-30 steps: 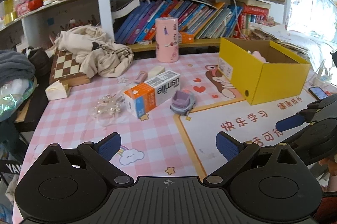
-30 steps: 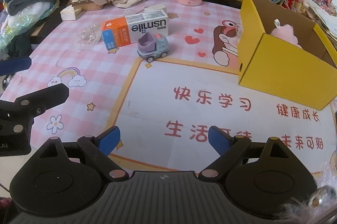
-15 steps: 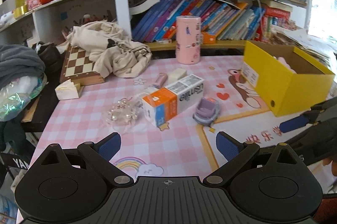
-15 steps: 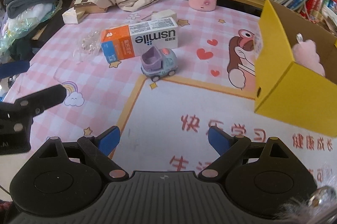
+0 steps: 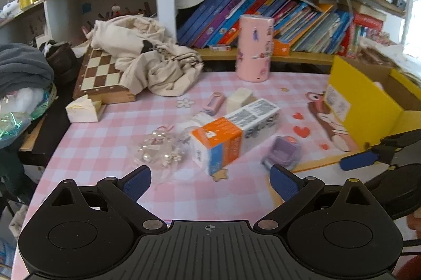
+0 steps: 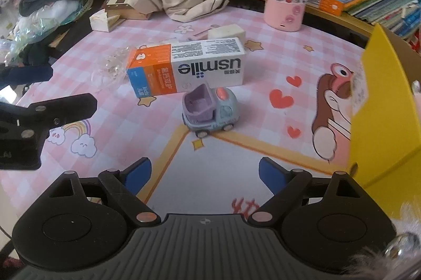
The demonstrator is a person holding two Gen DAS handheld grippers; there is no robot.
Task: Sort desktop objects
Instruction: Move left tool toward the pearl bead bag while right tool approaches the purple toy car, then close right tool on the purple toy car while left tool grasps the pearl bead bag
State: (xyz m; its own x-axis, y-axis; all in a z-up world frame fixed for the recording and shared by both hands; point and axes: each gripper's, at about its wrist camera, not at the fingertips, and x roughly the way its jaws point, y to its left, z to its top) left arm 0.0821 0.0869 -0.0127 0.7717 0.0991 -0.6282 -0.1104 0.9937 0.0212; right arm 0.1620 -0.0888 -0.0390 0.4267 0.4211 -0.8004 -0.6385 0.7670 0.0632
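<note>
A white and orange usmile box (image 5: pixel 234 132) (image 6: pixel 186 69) lies on the pink checked mat. A small purple toy truck (image 6: pixel 209 109) (image 5: pixel 282 152) stands just in front of it. A clear bag of pearly beads (image 5: pixel 160 149) (image 6: pixel 111 65) lies left of the box. A yellow box (image 5: pixel 368 101) (image 6: pixel 386 106) stands open at the right. My left gripper (image 5: pixel 210 181) is open and empty, low in front of the usmile box and the beads. My right gripper (image 6: pixel 204 174) is open and empty, just short of the truck.
A pink cylinder (image 5: pixel 254 48) stands at the back by the book shelf. A cream eraser block (image 5: pixel 240 97) and a small pink item (image 5: pixel 214 102) lie behind the usmile box. A chessboard (image 5: pixel 101 75) under crumpled cloth (image 5: pixel 147 61) and a paper wedge (image 5: pixel 84 110) sit at the left.
Both grippers have moved forward and to the left over the mat, closer to the usmile box and the truck. Both stay open and empty.
</note>
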